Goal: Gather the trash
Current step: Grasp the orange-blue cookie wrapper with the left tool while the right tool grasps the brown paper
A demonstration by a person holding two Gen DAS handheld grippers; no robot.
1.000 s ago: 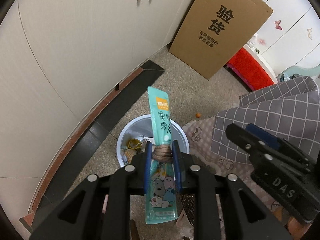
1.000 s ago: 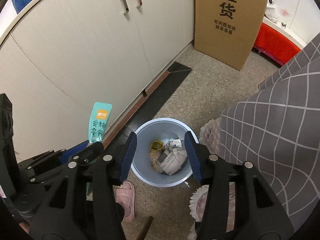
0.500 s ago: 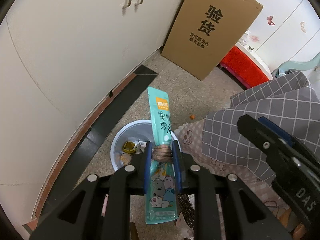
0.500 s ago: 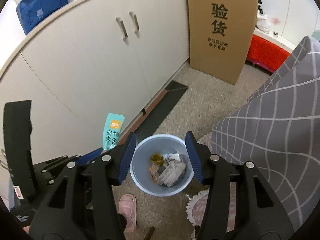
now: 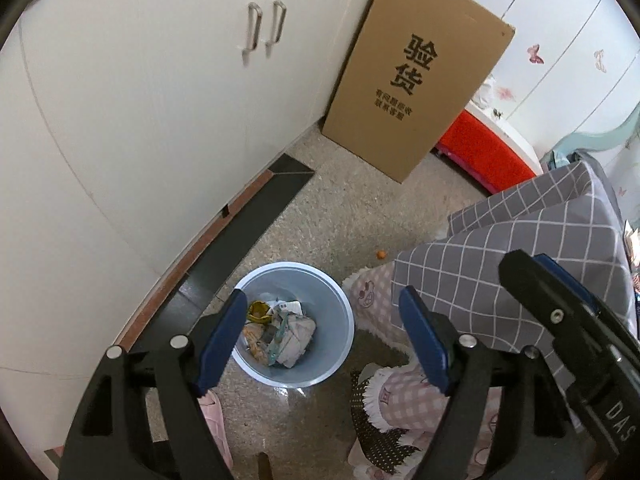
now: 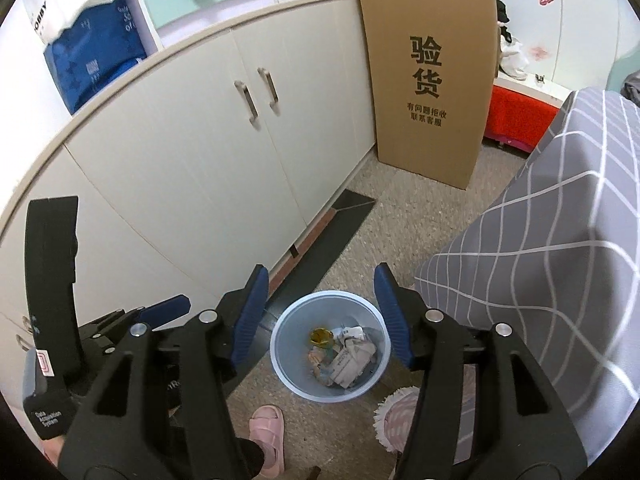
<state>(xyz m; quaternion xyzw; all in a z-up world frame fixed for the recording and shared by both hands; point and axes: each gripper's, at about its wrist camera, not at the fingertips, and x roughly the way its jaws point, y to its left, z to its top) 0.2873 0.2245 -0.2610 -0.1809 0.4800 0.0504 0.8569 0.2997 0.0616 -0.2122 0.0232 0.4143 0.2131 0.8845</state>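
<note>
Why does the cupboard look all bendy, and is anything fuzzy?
Left wrist view: the fisheye lens curves the cupboard; its handles look smeared, the bin sharp. Right wrist view: the cupboard top edge bows the same way; corners go black.

Left wrist view looked steeply down along own fingers [image 5: 224,332] from well above floor, bin [image 5: 344,344] framed between them, near frame centre. Right wrist view looked down from higher, farther back, bin [image 6: 280,360] smaller between its fingers [image 6: 394,320]. Both faced cabinet [image 5: 152,92] and carton [image 5: 416,76]. Shared: bin, cabinet doors, carton, checked cloth [image 6: 560,264], floor. Each view caught other gripper at edge: right one at right, left one at left.
</note>
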